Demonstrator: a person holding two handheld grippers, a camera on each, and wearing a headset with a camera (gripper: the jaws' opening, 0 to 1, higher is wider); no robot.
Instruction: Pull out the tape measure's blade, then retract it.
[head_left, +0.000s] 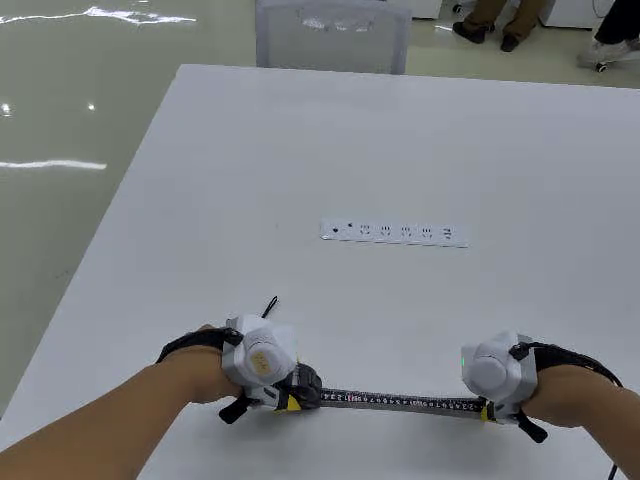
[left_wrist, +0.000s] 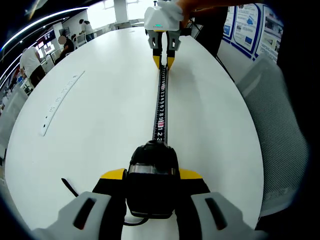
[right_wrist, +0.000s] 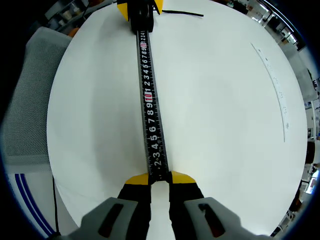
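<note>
Clamping the black case (left_wrist: 151, 192) of the tape measure between them, the jaws of the left gripper (left_wrist: 151, 175) are set narrow, with a yellow tip pressed to each side of the case; from the case mouth the blade (left_wrist: 160, 107) extends straight toward 12 o'clock in the left gripper view, printed numbers face up, low along the white surface (left_wrist: 100, 125); its far end is pinched between the jaws of the right gripper (left_wrist: 163, 60), which are closed to a thin slit upon it. In the right gripper view the blade is seen leaving the yellow tips at 6 o'clock and reaching the case at 12 o'clock. In the head view the left gripper is found at 7 o'clock and the right gripper at 5 o'clock, each held in a hand, with the blade stretched between them from 9 to 3 o'clock. A thin black cord (head_left: 270, 305) lies near the case, at 11 o'clock from it; a white power strip (head_left: 393, 232) lies well apart at 12 o'clock from the blade; a grey mesh chair (head_left: 330, 35) stands at the surface's far edge at 12 o'clock.
</note>
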